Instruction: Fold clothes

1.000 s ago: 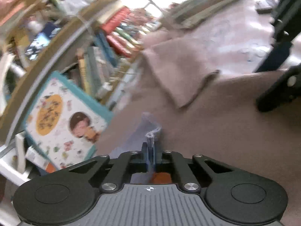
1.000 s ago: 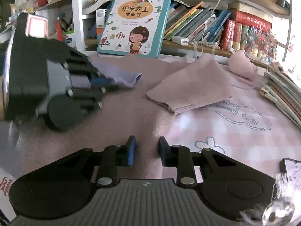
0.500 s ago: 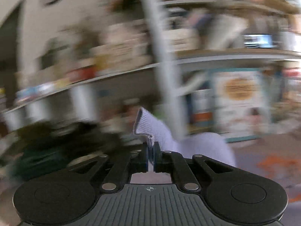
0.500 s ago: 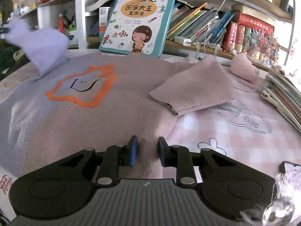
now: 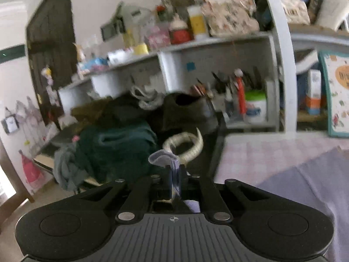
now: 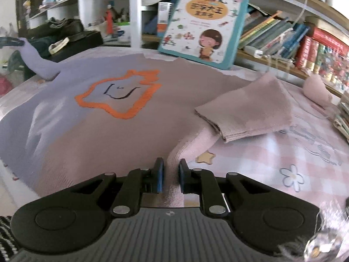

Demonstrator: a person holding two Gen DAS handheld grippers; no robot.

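A lilac-to-pink sweater (image 6: 91, 126) with an orange outlined emblem (image 6: 118, 97) lies spread front-up on the pink checked table cover (image 6: 272, 163). My left gripper (image 5: 174, 174) is shut on the lilac sleeve cuff (image 5: 163, 159) and holds it out past the table's left edge; the stretched sleeve (image 6: 41, 65) shows at far left in the right wrist view. My right gripper (image 6: 171, 170) is open low over the sweater's hem, the fabric edge between its fingers. The pink right sleeve (image 6: 246, 113) lies folded across the body.
A bookshelf with a leaning children's book (image 6: 202, 26) and rows of books (image 6: 283, 37) runs behind the table. A pile of dark clothes (image 5: 122, 144) sits beyond the left edge. A book stack (image 6: 342, 118) is at far right.
My left gripper has swung the lilac sleeve from over the sweater body out to the left, unfolding it and uncovering the orange emblem. My right gripper has stayed open at the hem.
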